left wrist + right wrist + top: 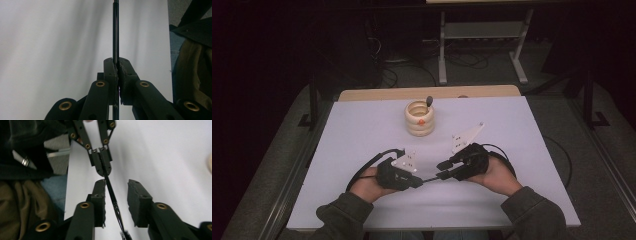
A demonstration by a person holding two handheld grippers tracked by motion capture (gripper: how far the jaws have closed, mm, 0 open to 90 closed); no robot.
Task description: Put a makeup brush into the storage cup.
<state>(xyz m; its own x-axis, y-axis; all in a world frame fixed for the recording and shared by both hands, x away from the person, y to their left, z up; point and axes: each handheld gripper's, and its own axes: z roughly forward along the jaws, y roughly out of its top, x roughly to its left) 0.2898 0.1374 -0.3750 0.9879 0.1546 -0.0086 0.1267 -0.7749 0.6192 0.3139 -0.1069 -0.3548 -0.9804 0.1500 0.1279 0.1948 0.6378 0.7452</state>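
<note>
**Black thin rod clamped in my left gripper, loose between my right jaws**

Black thin rod (115, 30) runs straight up between the two black pads of my left gripper (117, 72), and those pads are pressed tight onto it, no gap either side of the shaft. My left gripper is clenched on the rod.

In the right gripper view my right gripper (116, 202) stands with its jaws parted. The rod (113, 200) passes down the gap between them, close by the left pad and well clear of the other one, so this gripper is released and grips nothing. Whether the rod brushes that nearer pad I cannot tell. Farther up the same view, my left gripper (101, 162) pinches the rod's far end.

From the high view, my left gripper (399, 176) and right gripper (447, 169) face each other near the front edge of the white rectangular table top (362, 130), tips close together, with the rod (429, 179) as a short dark line bridging them. Each gripper carries a grey three-cornered plate, and black cables loop behind my hands.

Farther back, near the middle of the table, stands a cream ribbed round holder (420, 119) with a dark-tipped stick leaning out of it.
</note>
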